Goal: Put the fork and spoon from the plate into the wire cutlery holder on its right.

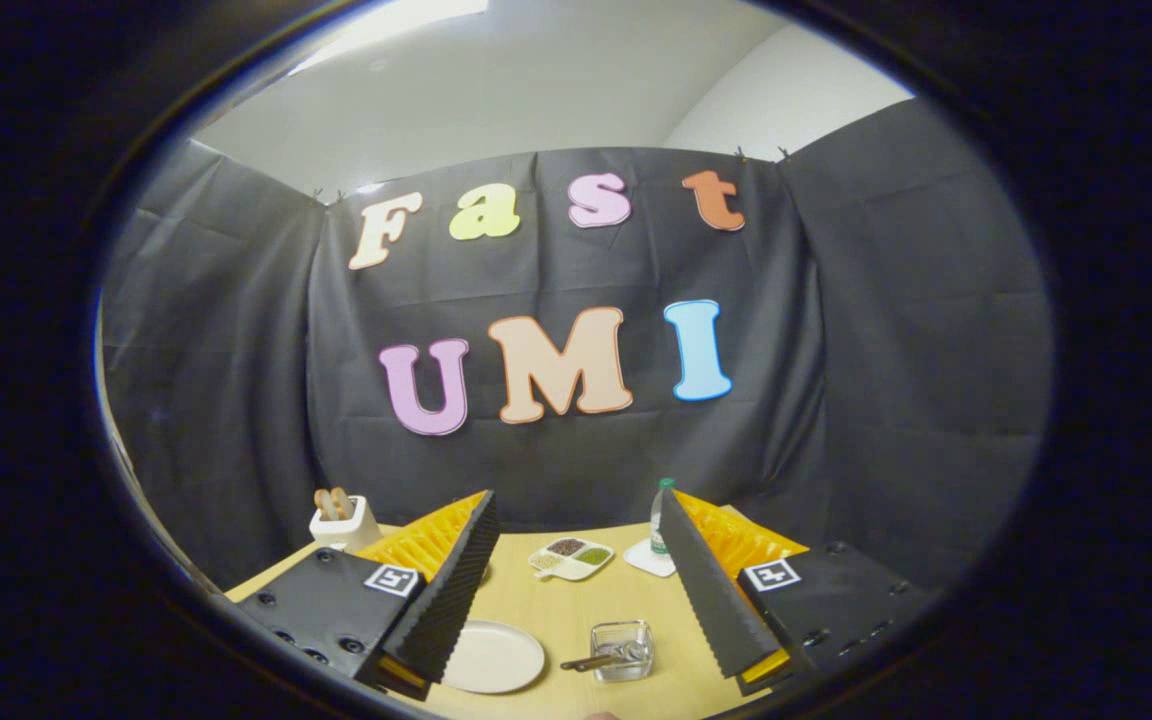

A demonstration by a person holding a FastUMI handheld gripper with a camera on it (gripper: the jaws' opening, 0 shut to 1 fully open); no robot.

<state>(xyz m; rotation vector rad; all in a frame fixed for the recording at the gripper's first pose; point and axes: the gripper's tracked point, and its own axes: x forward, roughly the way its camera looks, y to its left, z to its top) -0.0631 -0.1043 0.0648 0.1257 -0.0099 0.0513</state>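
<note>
Cutlery (604, 657) lay in the wire holder (623, 650), which stood on the table (556, 610) just right of the plate (491, 657), handles poking out toward it. I could not tell fork from spoon at that size. The plate looked bare, so by my judgement the placing step was finished, and little remained beyond drawing clear of the table. The gripper (576, 585) hung well above the table with its fingers spread wide and nothing between them; plate and holder sat low between the fingers. Farther back stood a divided snack dish (571, 558), a bottle (659, 520) and a toaster (344, 520).
</note>
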